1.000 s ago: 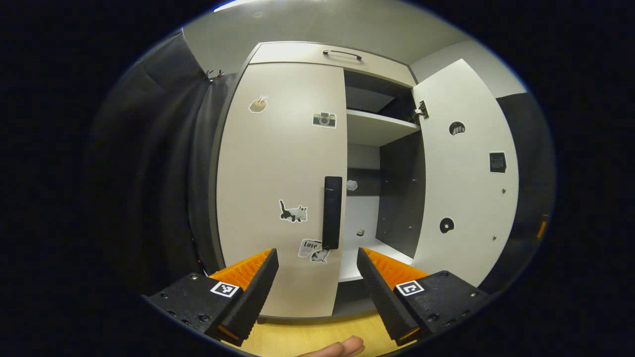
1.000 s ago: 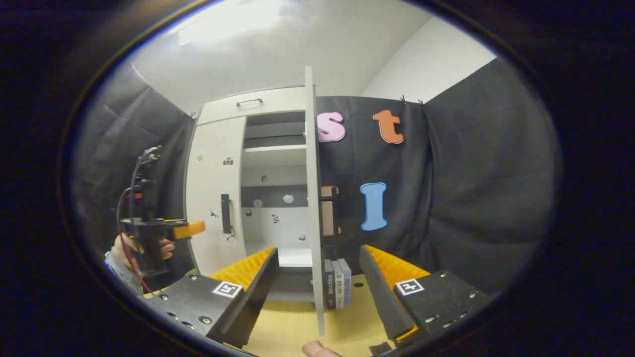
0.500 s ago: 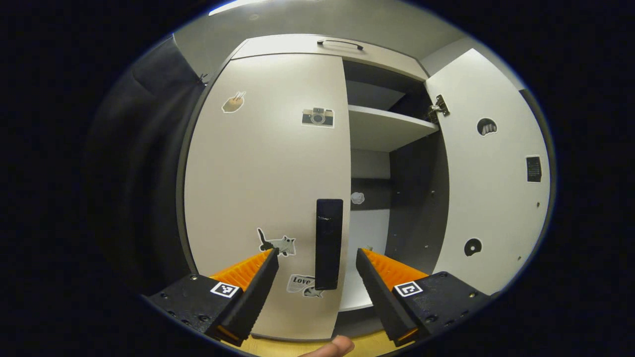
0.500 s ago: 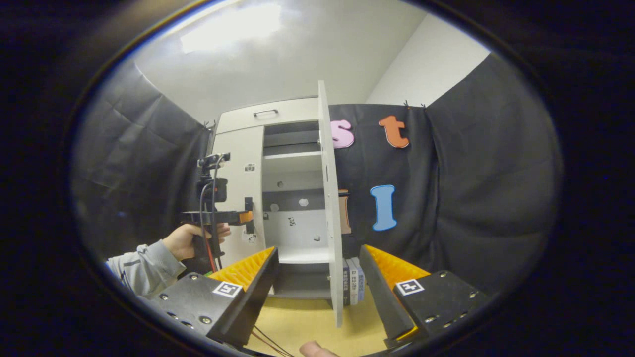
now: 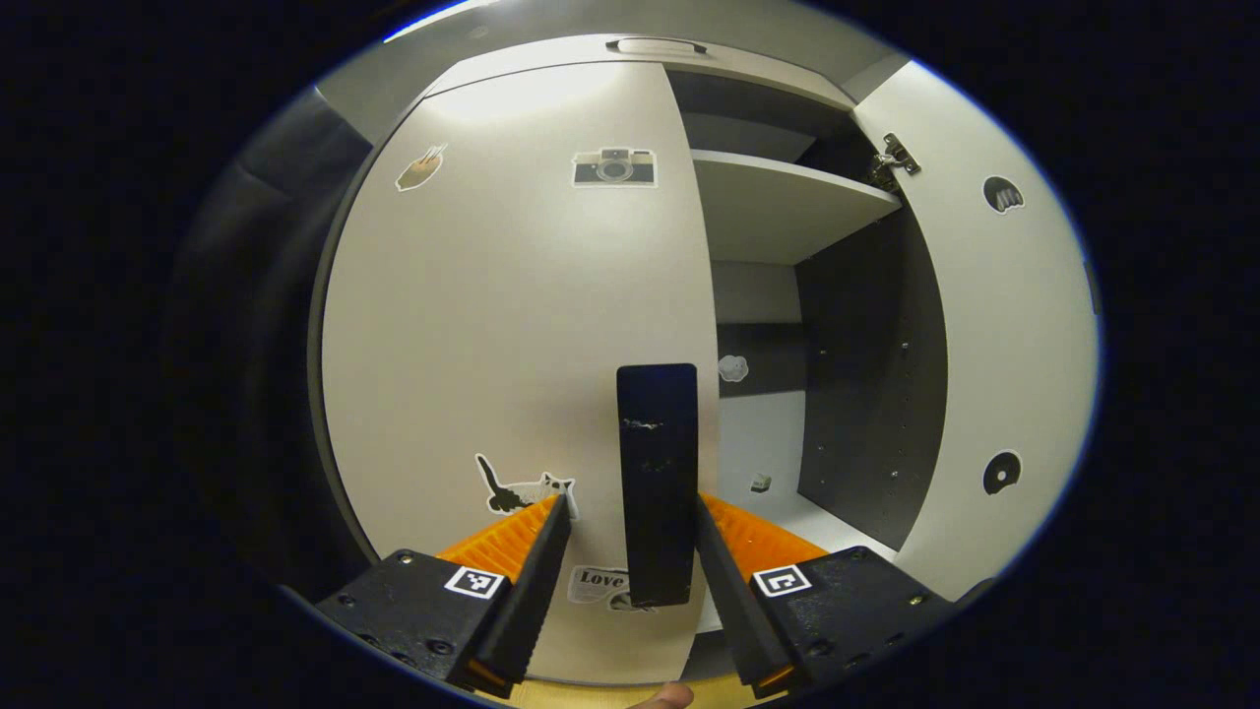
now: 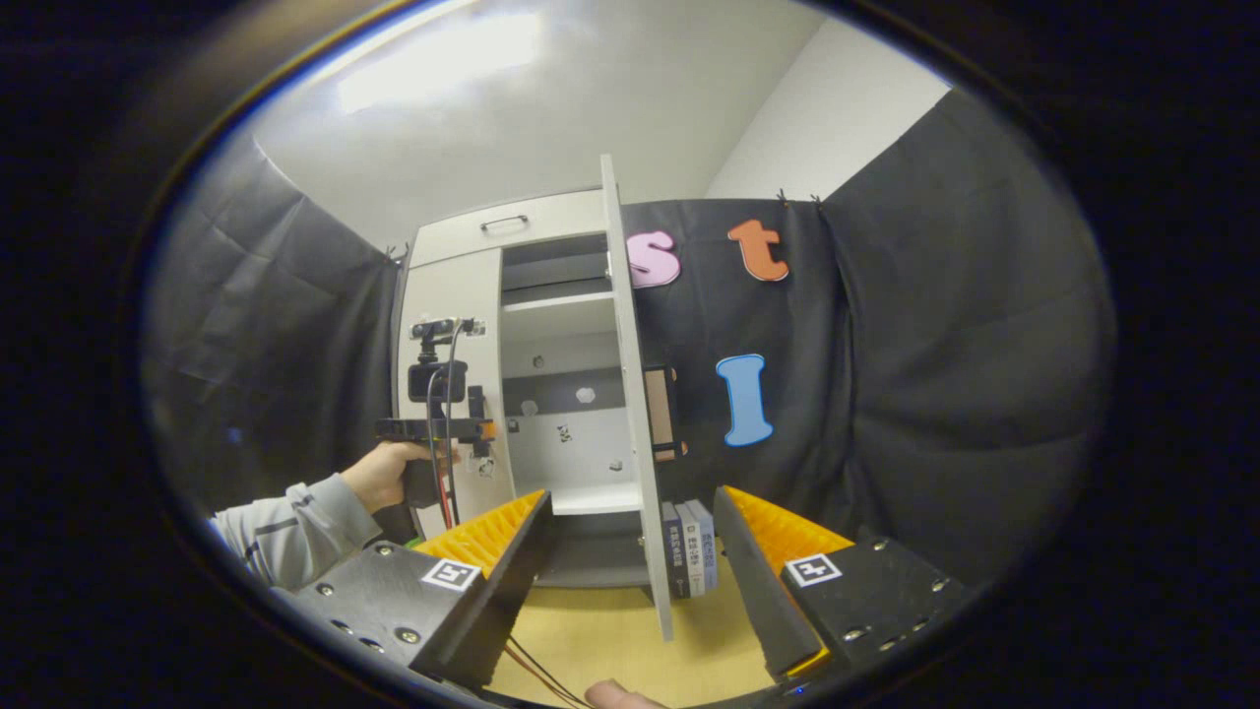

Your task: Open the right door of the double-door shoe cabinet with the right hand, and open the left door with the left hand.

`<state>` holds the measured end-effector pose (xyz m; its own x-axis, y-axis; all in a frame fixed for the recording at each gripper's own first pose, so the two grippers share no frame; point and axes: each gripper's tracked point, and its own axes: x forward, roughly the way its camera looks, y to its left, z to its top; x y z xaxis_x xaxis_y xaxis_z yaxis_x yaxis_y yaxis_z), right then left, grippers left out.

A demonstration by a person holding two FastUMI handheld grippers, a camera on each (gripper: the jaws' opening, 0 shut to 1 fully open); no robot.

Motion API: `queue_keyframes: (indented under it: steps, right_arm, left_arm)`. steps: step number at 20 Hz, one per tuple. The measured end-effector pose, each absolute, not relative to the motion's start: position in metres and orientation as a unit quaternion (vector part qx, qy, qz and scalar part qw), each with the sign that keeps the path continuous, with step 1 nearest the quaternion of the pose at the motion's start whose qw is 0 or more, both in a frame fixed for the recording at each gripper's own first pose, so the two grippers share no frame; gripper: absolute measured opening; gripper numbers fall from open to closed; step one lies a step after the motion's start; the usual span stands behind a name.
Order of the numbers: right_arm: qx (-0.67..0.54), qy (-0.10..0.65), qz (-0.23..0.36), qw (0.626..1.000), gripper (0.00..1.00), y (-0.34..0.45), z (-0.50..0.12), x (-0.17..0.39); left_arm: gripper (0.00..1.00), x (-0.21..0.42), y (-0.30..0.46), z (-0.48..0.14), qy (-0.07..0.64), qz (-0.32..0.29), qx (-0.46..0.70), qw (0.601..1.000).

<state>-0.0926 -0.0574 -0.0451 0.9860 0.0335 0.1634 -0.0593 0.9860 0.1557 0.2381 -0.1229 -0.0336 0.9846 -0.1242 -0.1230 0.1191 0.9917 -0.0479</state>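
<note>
Left gripper (image 5: 627, 551) at the handle (image 5: 657, 483) of the shut left door (image 5: 512, 325); right door (image 6: 630, 394) stood open.

In the left gripper view the jaws were spread, one on each side of the dark vertical handle near the door's inner edge; contact could not be told. The door was a stiff flat panel on side hinges, probably light to swing; the handle looked the best hold, pulled outward in an arc. The right gripper (image 6: 630, 551), jaws spread and empty, hung back from the shoe cabinet (image 6: 512, 222). Inside, a shelf (image 5: 787, 202) lay bare, with small stickers on the back wall. A few books (image 6: 689, 547) stood on the floor just beside the open door.
</note>
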Motion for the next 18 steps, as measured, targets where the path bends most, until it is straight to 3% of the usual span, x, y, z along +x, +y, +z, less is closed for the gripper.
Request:
queue_keyframes:
  steps: [4, 6, 9, 18]
  right_arm:
    - [0.090, -0.081, 0.018, 0.993, 0.96, -0.064, -0.049, -0.097]
    - [0.089, -0.081, 0.013, 0.993, 0.99, -0.066, -0.050, -0.100]
    - [0.087, -0.081, 0.011, 0.993, 0.99, -0.067, -0.053, -0.102]
    - [0.085, -0.085, 0.012, 0.993, 0.99, -0.064, -0.052, -0.107]
  left_arm:
    - [0.73, 0.245, -0.124, -0.031, 0.056, -0.047, -0.019, 0.997]
    - [0.65, 0.244, -0.131, -0.033, 0.063, -0.051, -0.015, 0.997]
    - [0.34, 0.244, -0.136, -0.033, 0.067, -0.043, -0.006, 0.997]
    - [0.25, 0.235, -0.134, -0.035, 0.077, -0.059, -0.012, 0.995]
